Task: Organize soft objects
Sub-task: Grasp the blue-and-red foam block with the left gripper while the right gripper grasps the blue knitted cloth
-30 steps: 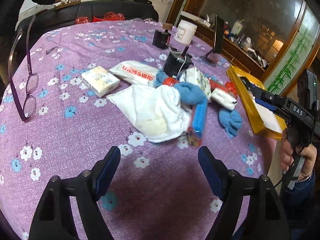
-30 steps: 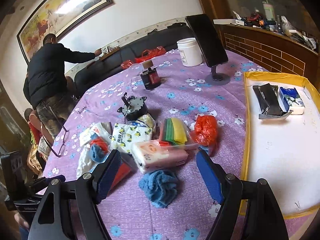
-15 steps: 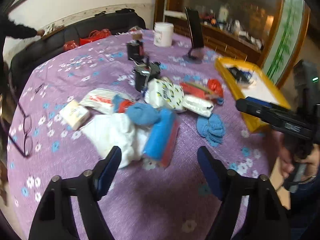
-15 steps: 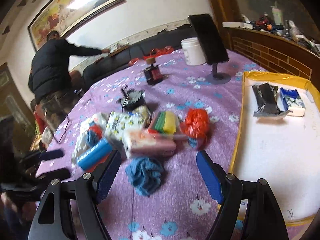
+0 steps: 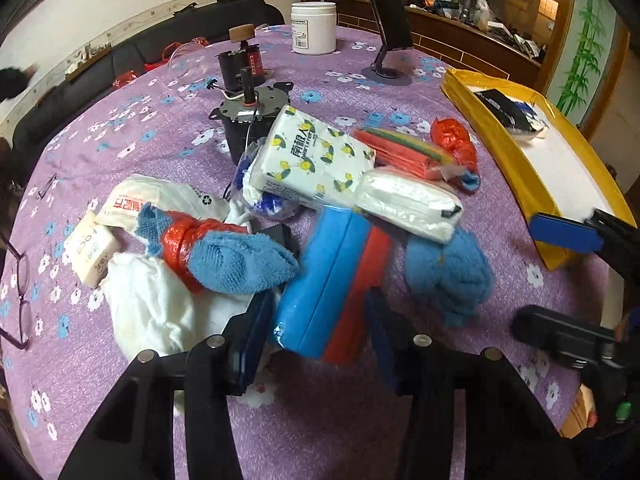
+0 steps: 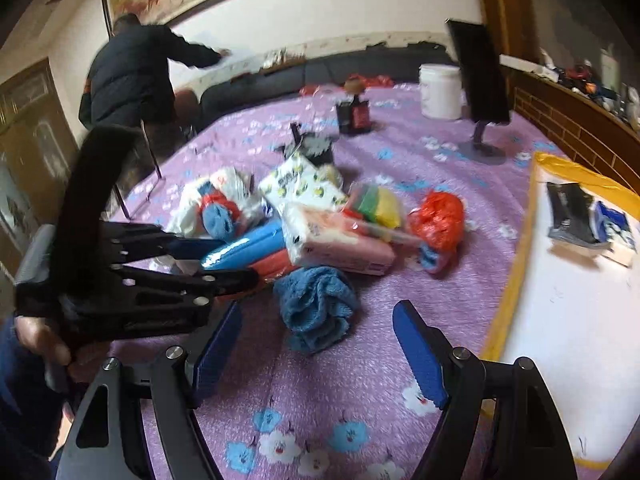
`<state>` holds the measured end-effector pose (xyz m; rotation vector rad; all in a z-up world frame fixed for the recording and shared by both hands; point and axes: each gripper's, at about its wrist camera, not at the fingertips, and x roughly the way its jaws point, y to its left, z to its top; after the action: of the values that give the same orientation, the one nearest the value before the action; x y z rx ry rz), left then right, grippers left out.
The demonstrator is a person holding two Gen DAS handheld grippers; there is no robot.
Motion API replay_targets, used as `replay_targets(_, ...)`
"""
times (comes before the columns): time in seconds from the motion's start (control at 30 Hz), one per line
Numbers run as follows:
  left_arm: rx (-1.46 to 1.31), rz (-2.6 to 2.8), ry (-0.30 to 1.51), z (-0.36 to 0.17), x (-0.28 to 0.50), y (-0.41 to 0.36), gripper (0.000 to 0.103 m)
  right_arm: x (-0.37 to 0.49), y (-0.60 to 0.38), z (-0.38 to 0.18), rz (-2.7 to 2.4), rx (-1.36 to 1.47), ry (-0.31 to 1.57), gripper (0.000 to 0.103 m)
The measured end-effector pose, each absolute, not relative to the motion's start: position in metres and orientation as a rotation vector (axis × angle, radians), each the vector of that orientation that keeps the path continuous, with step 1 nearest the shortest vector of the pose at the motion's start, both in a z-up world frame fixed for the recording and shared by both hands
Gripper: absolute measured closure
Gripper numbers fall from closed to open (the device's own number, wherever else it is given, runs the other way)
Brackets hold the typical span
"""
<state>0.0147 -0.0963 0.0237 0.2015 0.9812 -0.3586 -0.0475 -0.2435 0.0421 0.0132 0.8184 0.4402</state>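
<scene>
left gripper (image 5: 316, 336) has moved in from open table to straddle the blue-and-red pack (image 5: 332, 280) at the pile's near edge, fingers narrowed against its sides; grip looks near. right gripper (image 6: 318, 354) apart, idle, near blue towel (image 6: 316, 306).
</scene>
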Motion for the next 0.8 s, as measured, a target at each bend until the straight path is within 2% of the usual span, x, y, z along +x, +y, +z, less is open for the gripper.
replay_targets(0.07,0.217,-0.393,0.971,0.027,0.003,-0.099,0.064,-0.041,-0.242,0.036,0.429,0.010,0.832,0.021)
replay_targets(0.17,0.226,-0.426,0.969,0.028,-0.012,-0.099,0.067,-0.033,-0.237,0.030,0.447,0.006,0.857,0.022)
replay_targets(0.2,0.225,-0.429,0.970,0.029,-0.015,-0.099,0.067,-0.029,-0.236,0.029,0.448,0.003,0.862,0.029)
replay_targets(0.23,0.223,-0.430,0.969,0.030,-0.016,-0.098,0.068,-0.024,-0.233,0.026,0.441,-0.006,0.883,0.042)
replay_targets(0.3,0.214,-0.425,0.969,0.031,-0.014,-0.097,0.068,-0.016,-0.230,0.021,0.439,0.002,0.904,0.051)
replay_targets(0.33,0.208,-0.418,0.973,0.031,-0.012,-0.097,0.065,-0.012,-0.228,0.018,0.457,0.001,0.917,0.061)
replay_targets(0.4,0.200,-0.417,0.988,0.029,-0.008,-0.098,0.053,-0.011,-0.227,0.015,0.469,0.015,0.923,0.064)
replay_targets(0.47,0.209,-0.405,0.981,0.028,-0.005,-0.100,0.036,-0.016,-0.230,0.016,0.461,0.025,0.898,0.068)
replay_targets(0.53,0.223,-0.394,0.991,0.024,-0.001,-0.105,0.033,-0.024,-0.236,0.018,0.427,0.036,0.867,0.069)
replay_targets(0.63,0.242,-0.386,0.989,0.016,0.002,-0.114,0.034,-0.028,-0.246,0.013,0.400,0.076,0.848,0.069)
replay_targets(0.67,0.250,-0.375,0.991,0.014,0.003,-0.115,0.043,-0.029,-0.248,0.011,0.402,0.085,0.844,0.070)
replay_targets(0.73,0.251,-0.371,0.982,0.013,0.003,-0.116,0.054,-0.030,-0.251,0.012,0.409,0.103,0.839,0.070)
replay_targets(0.8,0.247,-0.358,0.976,0.014,0.002,-0.115,0.056,-0.030,-0.252,0.011,0.418,0.115,0.842,0.069)
